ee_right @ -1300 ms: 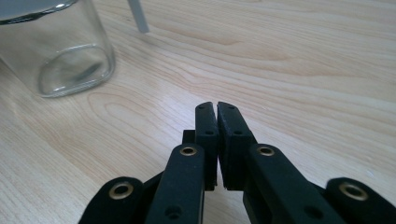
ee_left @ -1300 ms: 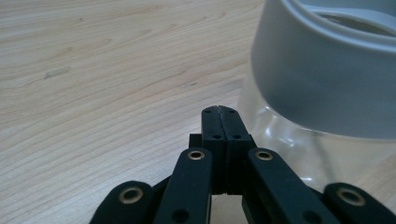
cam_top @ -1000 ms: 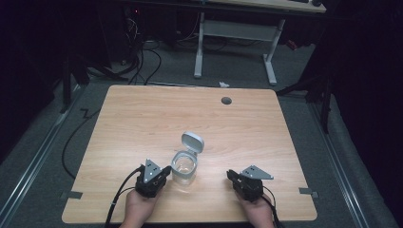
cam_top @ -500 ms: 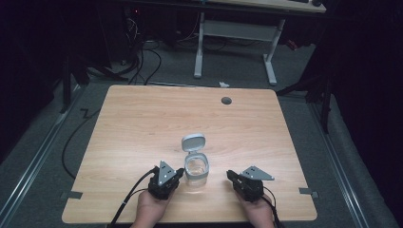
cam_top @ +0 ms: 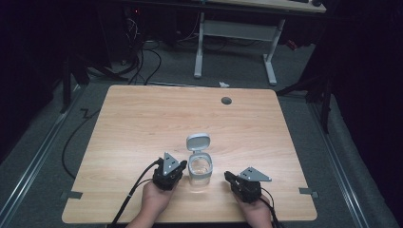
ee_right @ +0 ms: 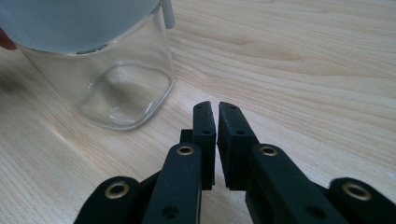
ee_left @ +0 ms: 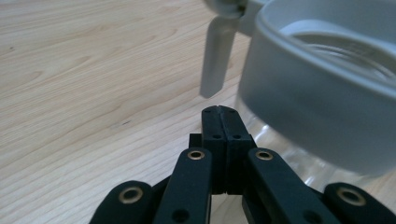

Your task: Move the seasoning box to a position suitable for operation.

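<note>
Sliding rightward since the earlier frame, the left gripper (cam_top: 182,165) pushes the clear jar (cam_top: 200,169) along the wooden table (cam_top: 142,118), its jaws pressed together against the jar's side. To the jar's right, the right gripper (cam_top: 227,176) has just been closing on nothing, a thin slit remaining.

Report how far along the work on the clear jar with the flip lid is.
Done: the lid stands flipped open on the jar. In hand: the left gripper, shut on nothing, sits close beside the jar; the right gripper, jaws just closing on nothing, rests apart. Left: nothing grips the jar yet.
</note>
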A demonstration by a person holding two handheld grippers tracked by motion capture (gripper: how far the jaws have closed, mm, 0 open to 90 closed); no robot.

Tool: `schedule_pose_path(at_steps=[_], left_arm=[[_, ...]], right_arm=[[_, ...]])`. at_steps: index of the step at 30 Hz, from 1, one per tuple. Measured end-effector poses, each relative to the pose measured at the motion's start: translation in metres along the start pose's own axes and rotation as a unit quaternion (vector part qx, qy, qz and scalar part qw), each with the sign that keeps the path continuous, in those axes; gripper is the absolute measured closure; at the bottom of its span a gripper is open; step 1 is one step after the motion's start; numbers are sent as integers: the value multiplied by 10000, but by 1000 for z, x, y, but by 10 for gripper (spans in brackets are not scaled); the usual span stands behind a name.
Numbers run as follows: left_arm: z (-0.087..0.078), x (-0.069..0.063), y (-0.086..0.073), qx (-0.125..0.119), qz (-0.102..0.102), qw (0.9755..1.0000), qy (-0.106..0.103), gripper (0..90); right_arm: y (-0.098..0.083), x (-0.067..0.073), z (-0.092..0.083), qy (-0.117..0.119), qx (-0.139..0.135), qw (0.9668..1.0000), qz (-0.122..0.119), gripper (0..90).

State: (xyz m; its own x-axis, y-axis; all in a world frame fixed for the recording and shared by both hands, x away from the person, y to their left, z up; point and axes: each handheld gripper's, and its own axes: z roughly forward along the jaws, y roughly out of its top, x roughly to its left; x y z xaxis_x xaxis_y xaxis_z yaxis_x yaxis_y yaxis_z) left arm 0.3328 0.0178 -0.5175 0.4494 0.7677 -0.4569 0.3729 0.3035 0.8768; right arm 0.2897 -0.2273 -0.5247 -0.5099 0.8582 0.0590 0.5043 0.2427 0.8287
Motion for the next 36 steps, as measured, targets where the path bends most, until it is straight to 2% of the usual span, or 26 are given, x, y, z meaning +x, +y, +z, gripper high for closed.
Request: schedule_pose_path(at_steps=[3,6,7,10,14,16,18,20,23,28,36], left_arm=[[-18,2,-4,27,-64,10000,-23,900],[-38,-3,-13,98,-85,9998,-136,900],[-44,-5,-17,145,-162,9996,-173,900],[-52,-14,-25,190,-275,9990,-301,900],[-52,-22,-31,233,-285,9984,-436,900],[-51,-30,-33,298,-387,9972,-572,900],[-50,-33,-35,322,-392,9968,-617,900],[-44,-41,-39,381,-381,9961,-698,900],[-40,-44,-41,444,-281,9960,-720,900],[-31,-41,-42,433,-268,9969,-600,900],[-27,-37,-38,348,-247,9980,-470,900]], right_arm=[[3,0,-3,43,-135,9999,0,900],[9,-1,-3,78,-240,9997,-29,900],[11,-2,-3,92,-265,9996,-26,900],[18,-1,-1,65,-318,9995,-53,900],[26,-1,2,31,-361,9993,-70,900],[32,-3,4,38,-373,9993,-42,900],[35,-4,6,41,-381,9992,-59,900],[43,-8,12,73,-379,9993,-22,900],[48,-10,16,60,-402,9992,-9,900],[53,-11,21,64,-412,9991,42,900],[60,-11,26,48,-487,9988,57,900]])
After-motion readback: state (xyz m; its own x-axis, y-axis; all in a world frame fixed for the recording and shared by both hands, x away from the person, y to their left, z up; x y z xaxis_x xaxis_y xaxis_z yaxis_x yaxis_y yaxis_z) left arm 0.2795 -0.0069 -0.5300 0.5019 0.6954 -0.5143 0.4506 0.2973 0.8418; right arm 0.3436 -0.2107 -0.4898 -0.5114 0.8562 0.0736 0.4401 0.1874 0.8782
